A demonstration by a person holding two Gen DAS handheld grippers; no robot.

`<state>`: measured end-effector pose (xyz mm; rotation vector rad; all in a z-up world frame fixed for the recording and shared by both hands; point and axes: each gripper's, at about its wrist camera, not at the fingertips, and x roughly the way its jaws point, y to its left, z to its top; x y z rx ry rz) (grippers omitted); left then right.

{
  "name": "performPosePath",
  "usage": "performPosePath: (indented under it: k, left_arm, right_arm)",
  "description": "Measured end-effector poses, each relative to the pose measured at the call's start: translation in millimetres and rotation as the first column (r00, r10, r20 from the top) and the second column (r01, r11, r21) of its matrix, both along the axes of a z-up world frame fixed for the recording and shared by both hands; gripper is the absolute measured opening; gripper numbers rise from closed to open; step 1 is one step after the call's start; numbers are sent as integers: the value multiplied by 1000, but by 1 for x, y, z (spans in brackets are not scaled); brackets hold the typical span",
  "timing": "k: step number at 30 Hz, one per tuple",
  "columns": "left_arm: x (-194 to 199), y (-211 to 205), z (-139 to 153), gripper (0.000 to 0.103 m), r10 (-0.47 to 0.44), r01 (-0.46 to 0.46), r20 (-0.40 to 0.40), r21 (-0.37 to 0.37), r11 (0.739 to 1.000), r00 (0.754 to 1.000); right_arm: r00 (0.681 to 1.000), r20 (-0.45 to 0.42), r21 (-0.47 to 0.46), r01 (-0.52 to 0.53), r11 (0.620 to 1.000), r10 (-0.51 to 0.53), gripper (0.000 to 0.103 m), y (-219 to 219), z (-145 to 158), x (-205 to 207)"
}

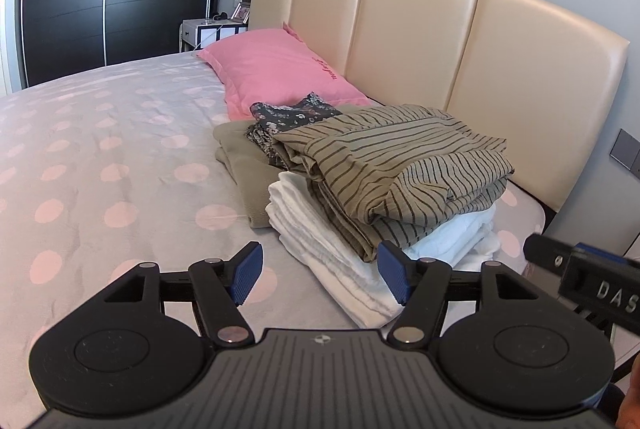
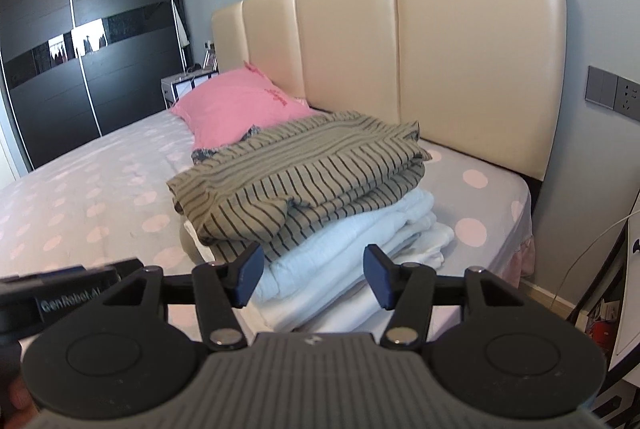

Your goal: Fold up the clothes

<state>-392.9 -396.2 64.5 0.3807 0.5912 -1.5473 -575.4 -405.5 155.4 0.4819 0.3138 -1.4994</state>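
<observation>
A folded olive shirt with thin dark stripes (image 1: 400,165), soft and rumpled, tops a stack of clothes on the grey bed sheet with pale pink dots (image 1: 100,149), near the padded cream leatherette headboard (image 1: 400,29). Under the shirt lies folded white crinkled cloth (image 1: 332,253). The left gripper (image 1: 320,275) and right gripper (image 2: 312,279) hover before the stack, jaws released and empty

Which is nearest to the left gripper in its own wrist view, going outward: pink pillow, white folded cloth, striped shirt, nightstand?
From the left gripper:
1. White folded cloth, just ahead, bottom of stack.
2. Striped shirt, on top of it.
3. Pink pillow, against the headboard.
4. Nightstand, beyond the bed.
</observation>
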Motion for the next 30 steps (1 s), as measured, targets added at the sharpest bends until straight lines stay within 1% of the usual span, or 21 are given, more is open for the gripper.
performPosePath:
  k: [8,17,30]
  left_arm:
    - [0,4,2,62,-4,4,19,-10,1000,1000]
    - [6,7,2,62,-9,9,5,-6,1000,1000]
    - [2,8,3,62,-28,29,7,-5,1000,1000]
  right_arm:
    - [1000,-7,-3,-29,1000,29,60,1,7,13]
    - [998,-10,10,-59,998,59,60,1,7,26]
    - [998,0,9,-62,998,62,60,5,7,25]
